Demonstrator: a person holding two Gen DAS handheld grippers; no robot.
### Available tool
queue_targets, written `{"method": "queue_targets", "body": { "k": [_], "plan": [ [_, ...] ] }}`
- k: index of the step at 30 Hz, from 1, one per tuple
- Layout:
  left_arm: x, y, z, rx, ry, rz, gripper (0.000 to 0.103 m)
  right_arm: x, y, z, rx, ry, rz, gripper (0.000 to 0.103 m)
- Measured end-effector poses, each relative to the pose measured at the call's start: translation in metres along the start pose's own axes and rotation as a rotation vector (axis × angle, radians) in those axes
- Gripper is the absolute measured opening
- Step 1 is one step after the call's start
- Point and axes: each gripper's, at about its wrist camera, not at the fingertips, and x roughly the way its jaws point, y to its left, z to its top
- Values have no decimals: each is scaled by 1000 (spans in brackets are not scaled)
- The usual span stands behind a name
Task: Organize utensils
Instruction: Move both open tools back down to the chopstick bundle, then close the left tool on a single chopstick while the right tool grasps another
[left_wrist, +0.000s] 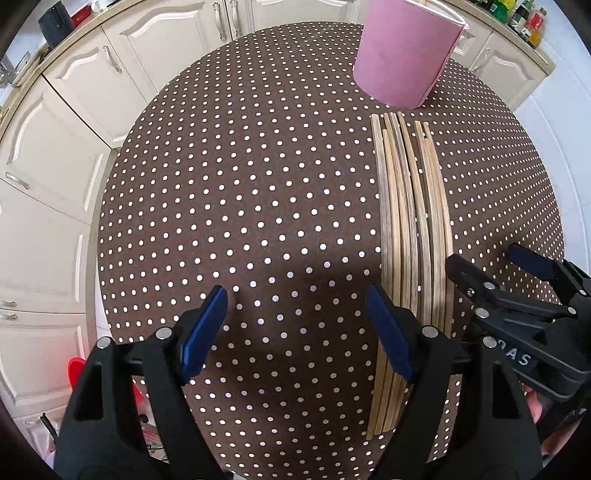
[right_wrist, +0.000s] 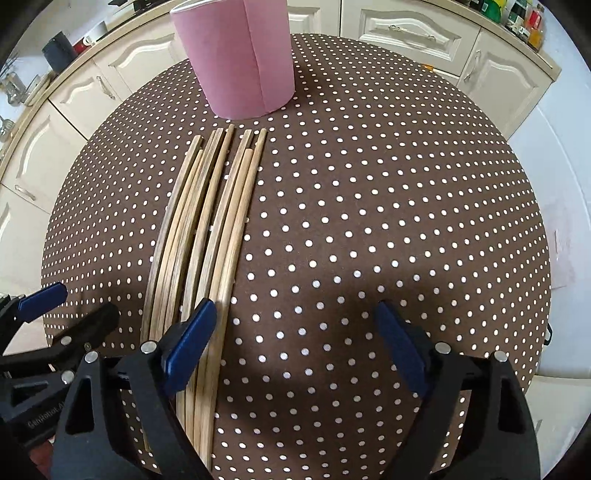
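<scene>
Brown polka-dot tablecloth (left_wrist: 258, 192) spread across the round table. Pink cylindrical holder (left_wrist: 406, 51) upright at its far side. Wooden chopsticks (left_wrist: 410, 236) side by side just in front of holder, ends nearly touching it. Left gripper (left_wrist: 295, 325) left of chopsticks, jaws wide, empty. Right gripper (right_wrist: 295, 343) right of them, likewise wide, empty.

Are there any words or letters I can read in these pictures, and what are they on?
"DAS": white letters on the right gripper, cut off, seen from the left wrist.
White lettering on the left gripper, seen from the right wrist: too blurred to read.
Labels on the bottles: too small.
</scene>
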Motion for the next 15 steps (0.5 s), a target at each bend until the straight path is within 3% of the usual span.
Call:
{"method": "queue_targets", "body": {
  "k": [3,5,7,15],
  "plan": [
    [4,-2,3,-1,5,5,76,0,6,4,-9,1,-7,73],
    [5,-2,3,-6,7,-2,77,-1,14,14,-8,10,20,54],
    [8,-3,6,-9,9,-5,77,-2,20,17,-20,19,41,45],
    [10,1,13,-21,9,-18,76,-1,21,19,-35,27,10,28]
  ]
}}
